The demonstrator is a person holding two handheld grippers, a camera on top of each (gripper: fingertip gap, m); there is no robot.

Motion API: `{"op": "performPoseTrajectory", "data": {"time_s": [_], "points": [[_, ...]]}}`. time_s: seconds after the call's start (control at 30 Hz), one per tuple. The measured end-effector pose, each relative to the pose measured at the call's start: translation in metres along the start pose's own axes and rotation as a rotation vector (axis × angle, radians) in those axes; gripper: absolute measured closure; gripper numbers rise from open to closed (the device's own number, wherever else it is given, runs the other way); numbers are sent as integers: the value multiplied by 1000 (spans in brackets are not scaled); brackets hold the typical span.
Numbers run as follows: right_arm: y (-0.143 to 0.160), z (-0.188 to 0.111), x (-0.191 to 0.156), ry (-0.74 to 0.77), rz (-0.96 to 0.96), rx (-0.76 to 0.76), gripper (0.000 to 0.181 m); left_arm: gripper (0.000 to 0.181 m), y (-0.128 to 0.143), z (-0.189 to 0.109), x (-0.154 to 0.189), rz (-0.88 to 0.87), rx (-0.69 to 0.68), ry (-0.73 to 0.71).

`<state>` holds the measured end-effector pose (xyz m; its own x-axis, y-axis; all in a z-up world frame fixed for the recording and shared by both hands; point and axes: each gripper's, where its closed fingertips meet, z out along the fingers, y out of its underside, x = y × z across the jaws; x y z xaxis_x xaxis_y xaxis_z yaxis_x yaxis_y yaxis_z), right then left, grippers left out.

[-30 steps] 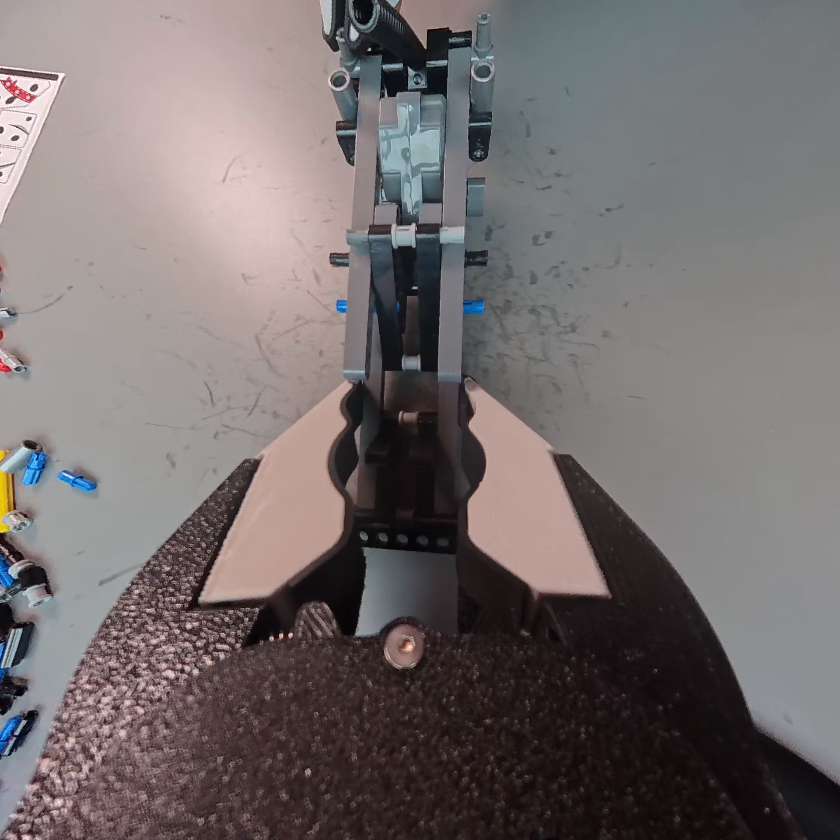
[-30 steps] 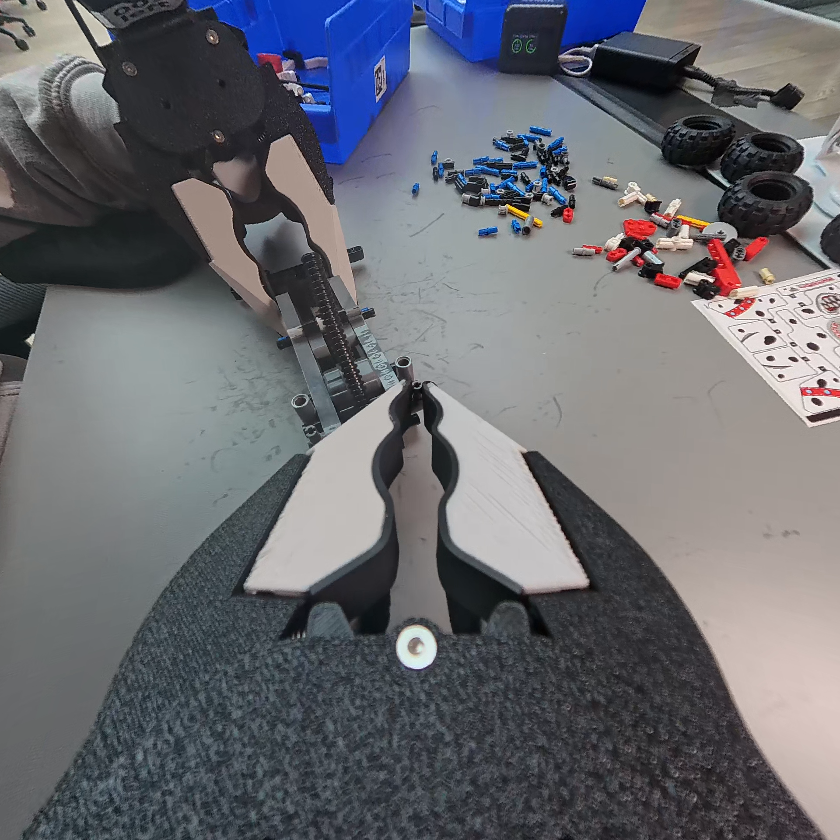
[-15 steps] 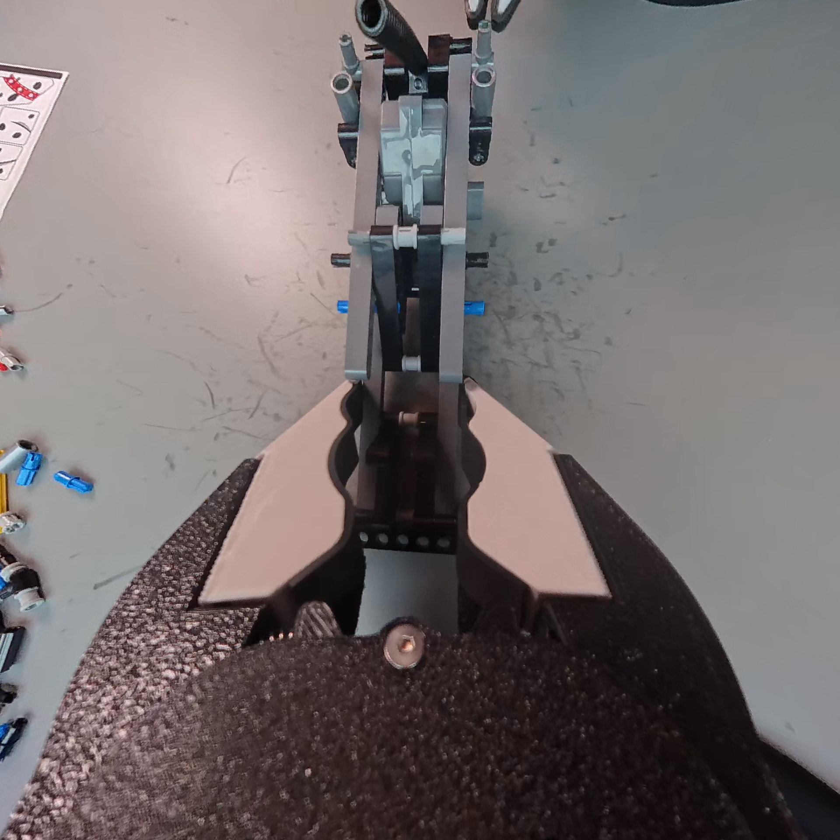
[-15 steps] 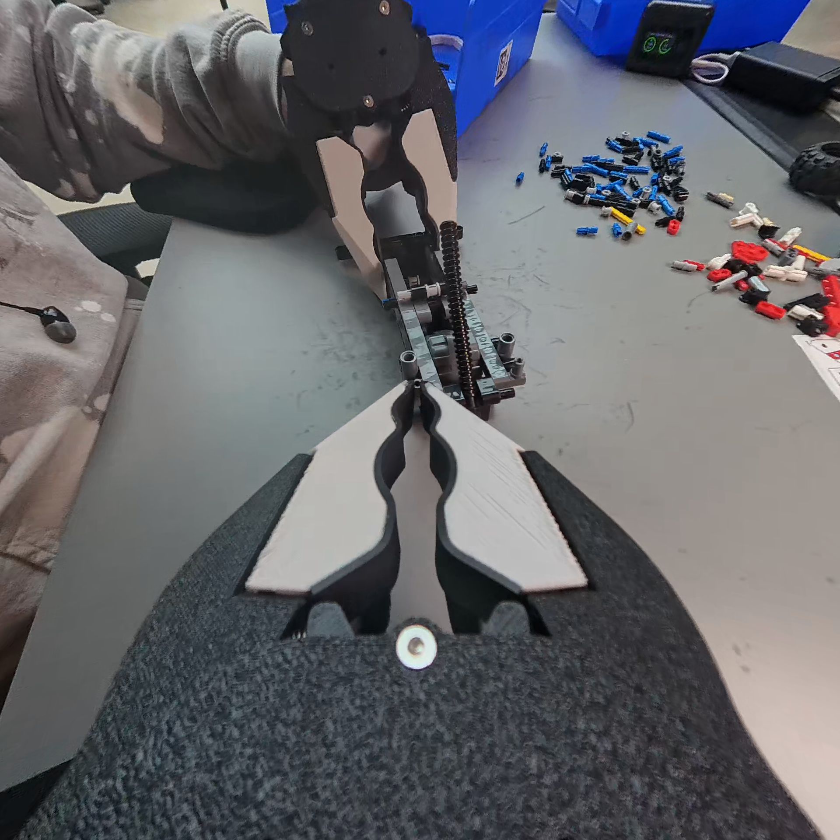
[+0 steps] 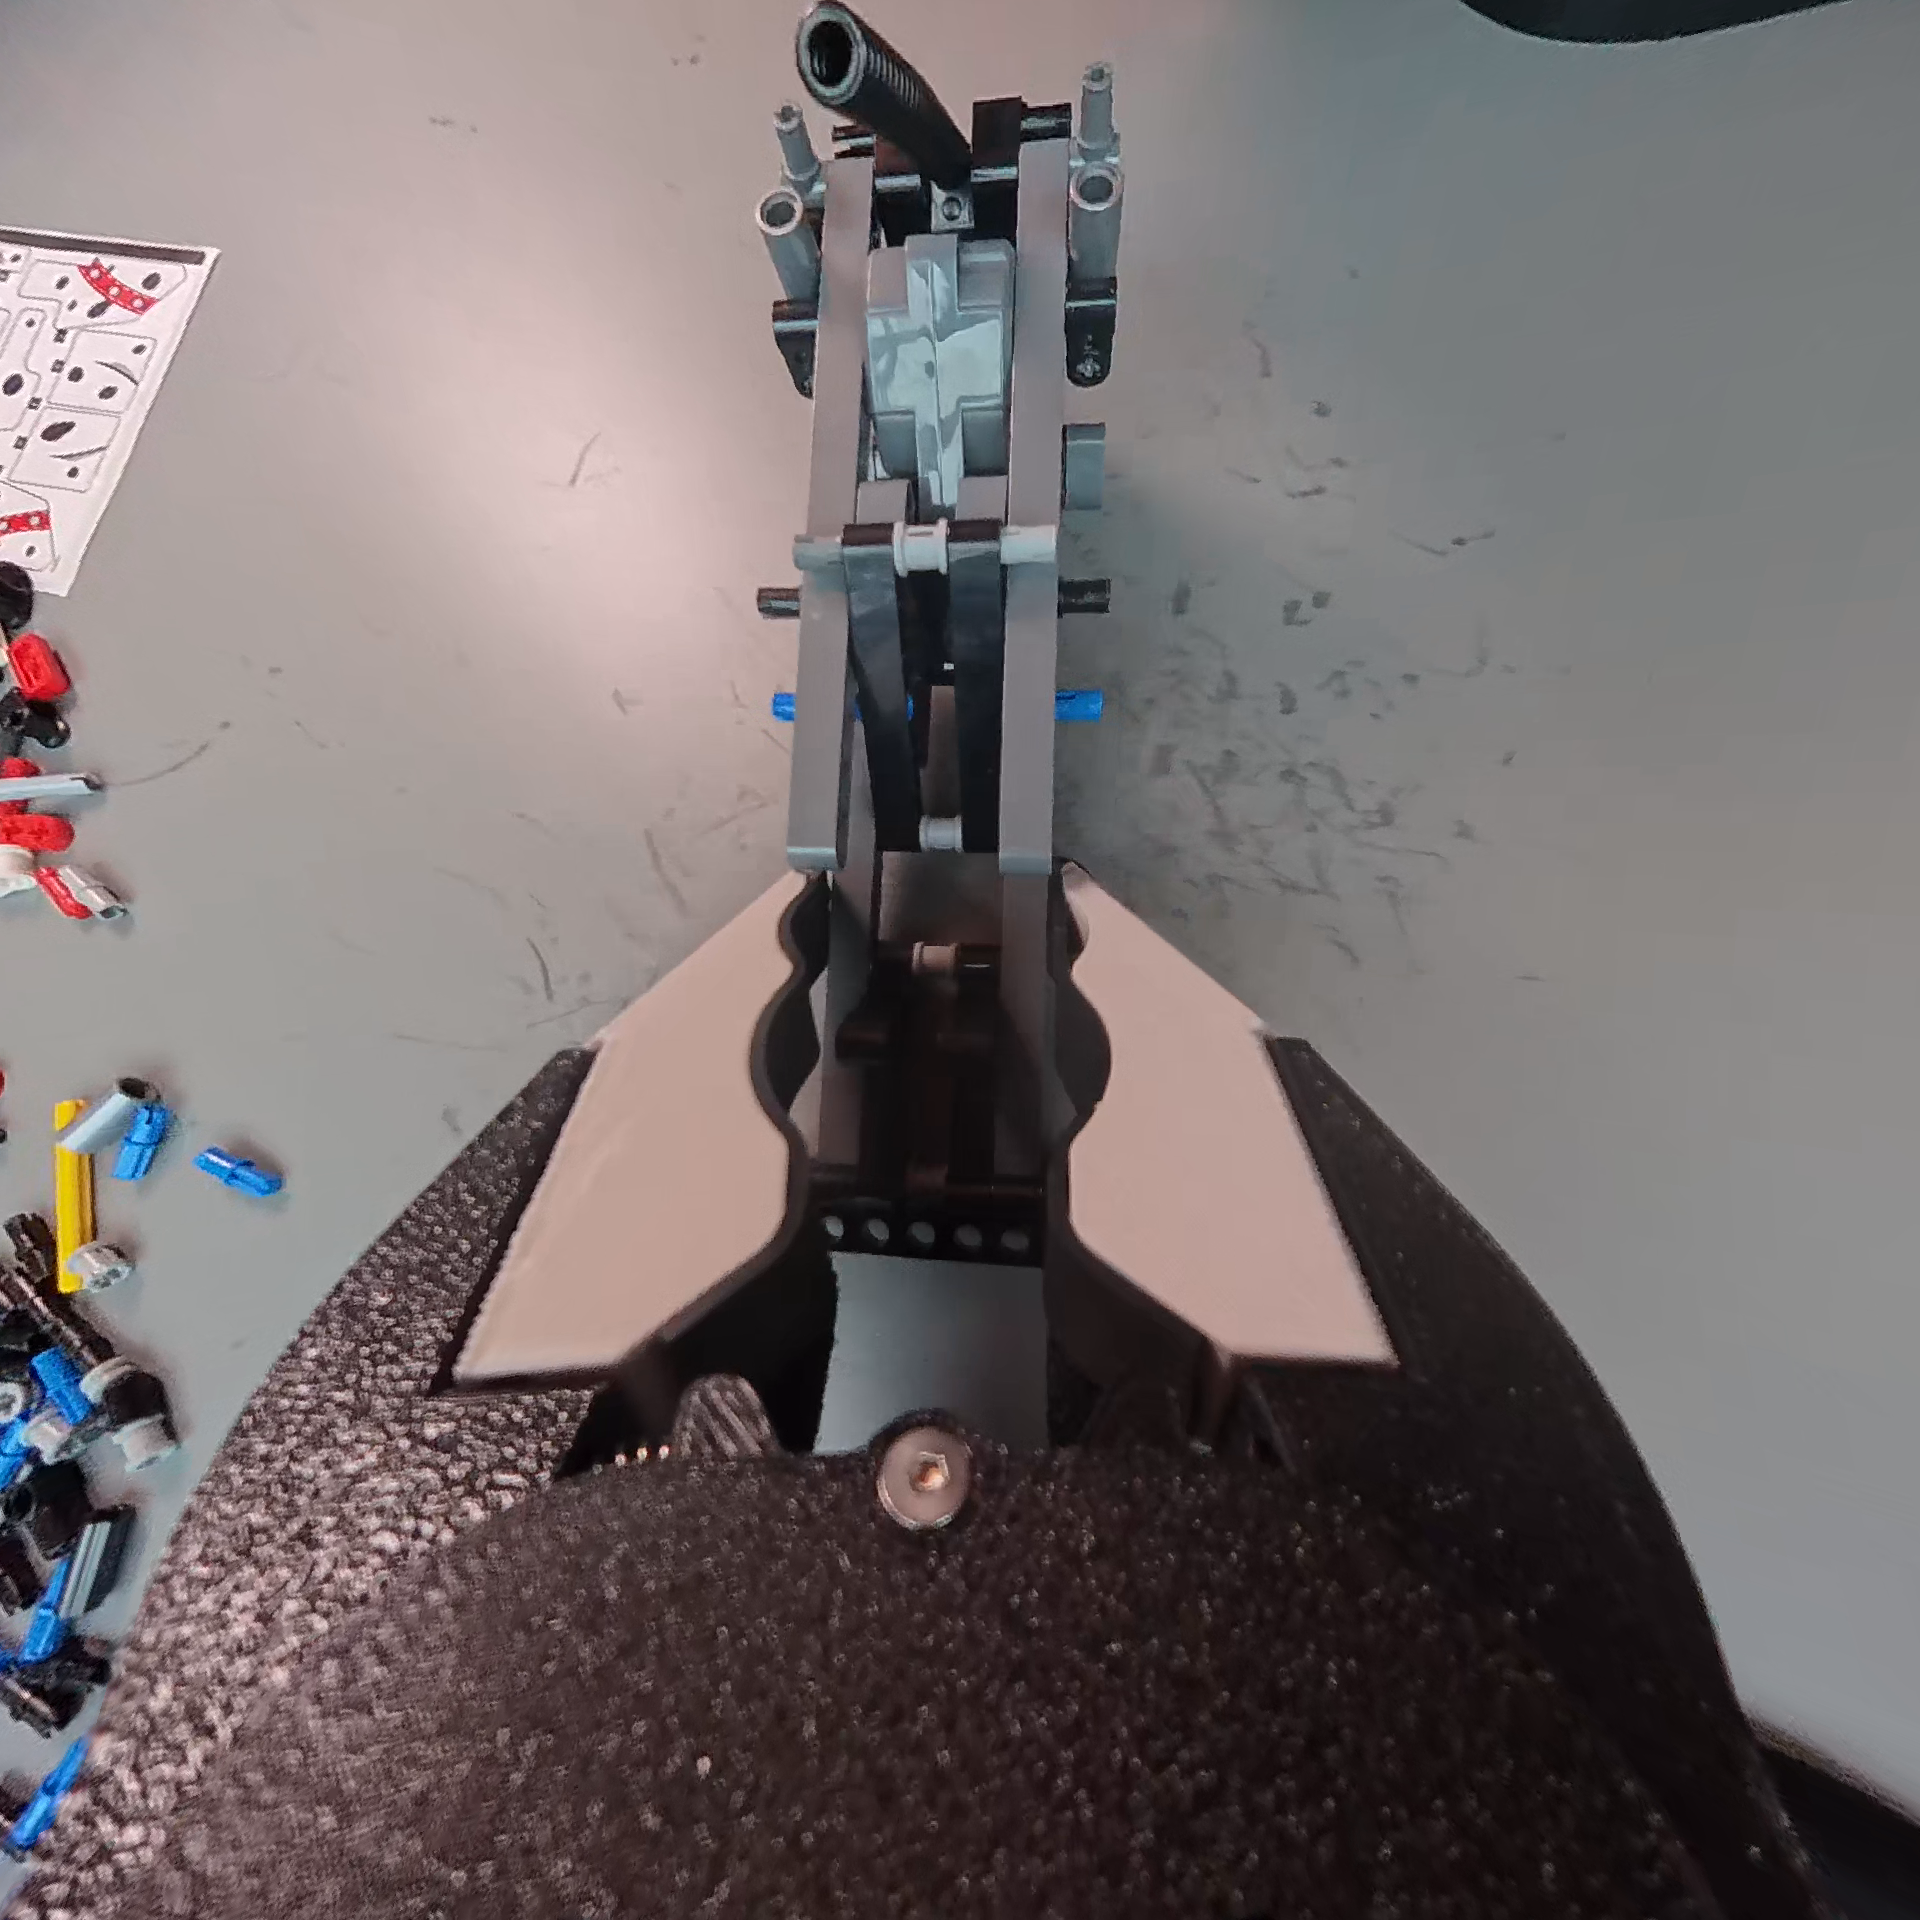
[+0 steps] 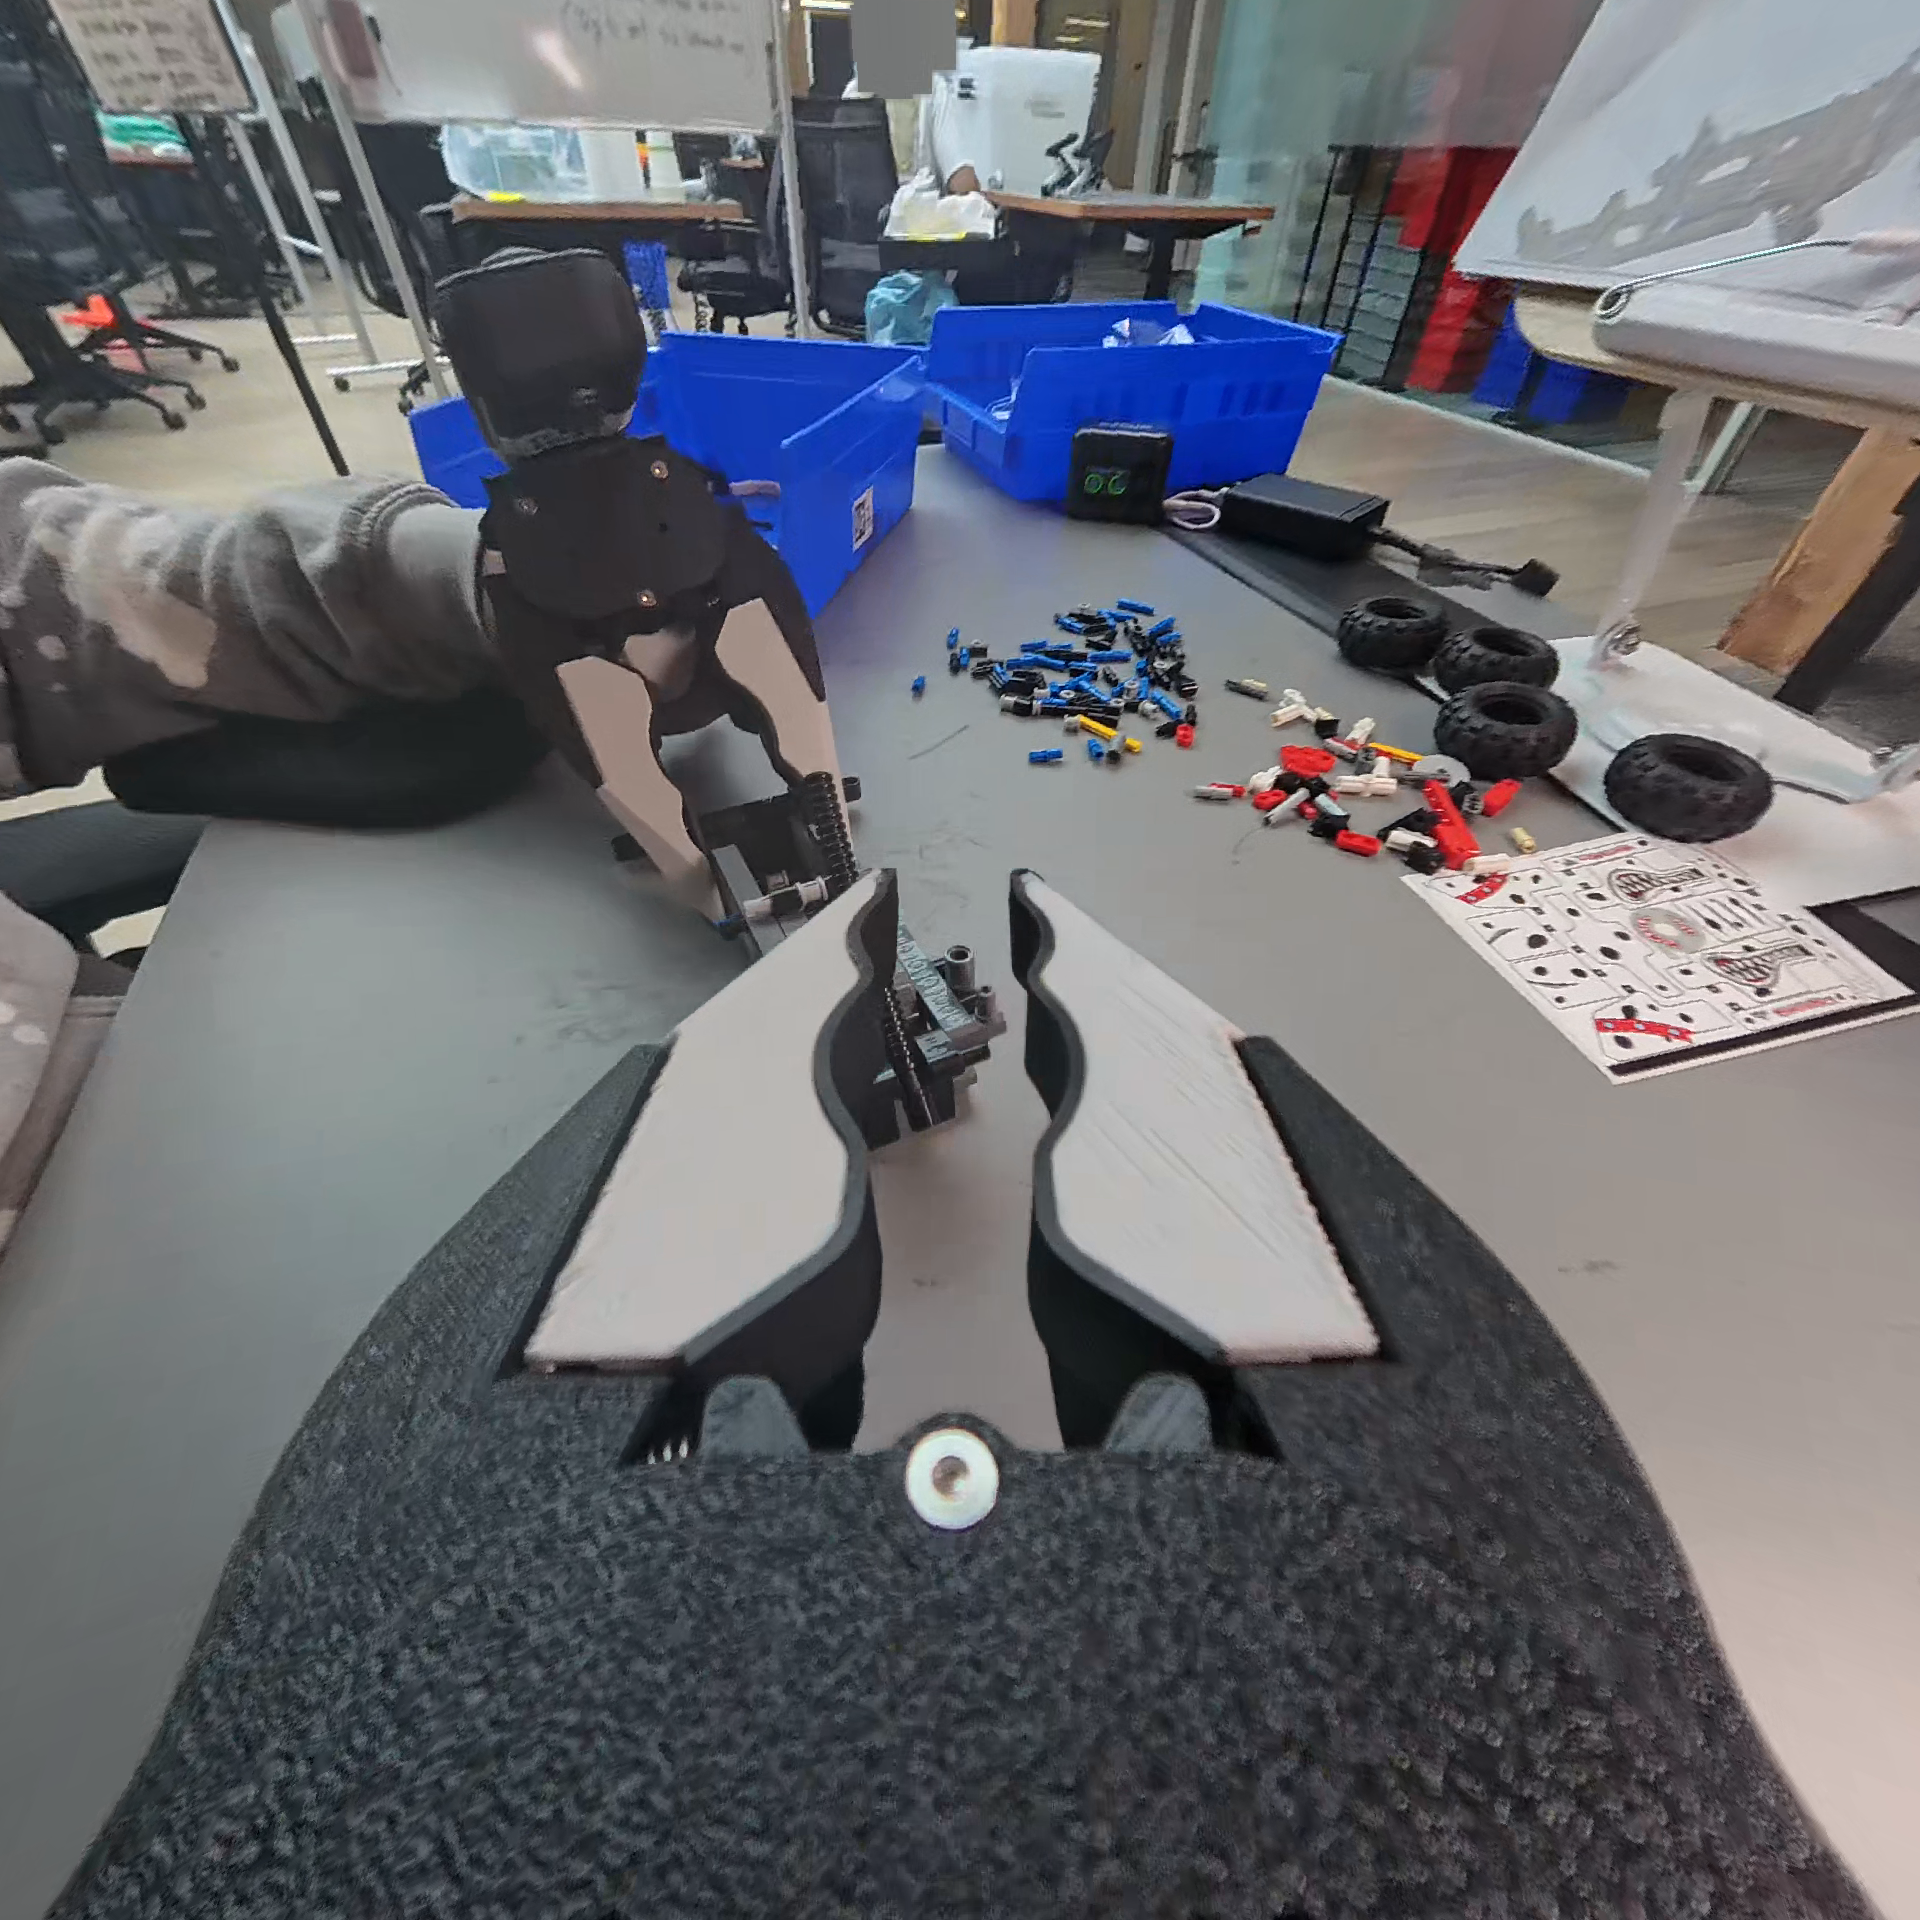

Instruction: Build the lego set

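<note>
**Lining up the free gripper with the frame's far end**

Holding the frame [image 5: 928,665] at its near end, the left gripper [image 5: 940,894] clamps both grey side beams between its fingers [image 5: 686,1132], so its state is plain: closed on the build. The frame runs straight away from that gripper along the counter [image 5: 1455,727], long axis in line with the fingers. A black ribbed hose [image 5: 878,88] rises from the far end, beside the light grey pins [image 5: 1096,197] that stand up there. Loose blue and red parts [image 5: 62,1143] lie well off to the left of the frame, near a sticker sheet [image 5: 73,395].

From the other side, the right gripper [image 6: 951,904] faces the same frame [image 6: 935,1023] end-on. Its jaws stand apart and hold nothing. The frame's near tip sits between the two fingers [image 6: 1164,1143], nearer the left one, though I cannot tell whether either touches it. The hose [image 6: 831,821] runs along the top of the build, back toward the left gripper [image 6: 717,821], which grips the opposite end.

So the coming move, as I judge it, turns on one fact: both grippers lie on the frame's long axis, one at each end, and the right one is the nearer to the pin-and-hose end. Closing there would catch the tip across its width. Right of the frame, well apart, are the heap of small parts [image 6: 1091,675], the red pieces [image 6: 1361,800], four tyres [image 6: 1507,722] and the sheet [image 6: 1652,945]. The set looks far from done, with the tyres unfitted.
</note>
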<state>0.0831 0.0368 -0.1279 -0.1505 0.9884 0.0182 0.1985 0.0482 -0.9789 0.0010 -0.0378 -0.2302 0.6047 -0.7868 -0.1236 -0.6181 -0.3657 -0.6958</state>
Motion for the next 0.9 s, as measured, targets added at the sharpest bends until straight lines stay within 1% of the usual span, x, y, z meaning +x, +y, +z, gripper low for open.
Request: {"op": "performPoseTrajectory", "data": {"time_s": [0.13, 0.27, 0.37, 0.43, 0.47, 0.53, 0.6, 0.63, 0.7, 0.77, 0.83, 0.9], "points": [[7, 1, 7, 48, -14, -21, 157, 137, -6, 7, -10, 2, 9, -1], [10, 4, 15, 87, -19, -17, 156, 138, -11, 14, -29, 8, 3, -56], [9, 5, 23, 127, -7, 1, 156, 138, -14, 17, -40, 7, 9, -70], [7, 5, 29, 166, 1, 18, 152, 134, -16, 17, -49, -2, 28, -95], [6, 4, 33, 187, 3, 24, 149, 128, -18, 15, -51, -9, 49, -100], [4, 1, 38, 229, 1, 39, 144, 116, -26, 6, -52, -55, 135, -88], [-1, -4, 45, 276, -4, 64, 143, 109, -37, -10, -59, -118, 250, -103], [-5, -7, 48, 297, -4, 81, 143, 108, -43, -20, -66, -149, 318, -134], [-13, -12, 56, 343, 8, 119, 144, 108, -51, -43, -84, -212, 442, -226], [-19, -15, 67, 384, 33, 149, 146, 110, -55, -63, -100, -258, 524, -312], [-24, -14, 78, 412, 60, 173, 148, 121, -56, -79, -118, -275, 568, -418], [-30, -6, 93, 427, 56, 164, 149, 126, -58, -90, -135, -271, 590, -501]]}}
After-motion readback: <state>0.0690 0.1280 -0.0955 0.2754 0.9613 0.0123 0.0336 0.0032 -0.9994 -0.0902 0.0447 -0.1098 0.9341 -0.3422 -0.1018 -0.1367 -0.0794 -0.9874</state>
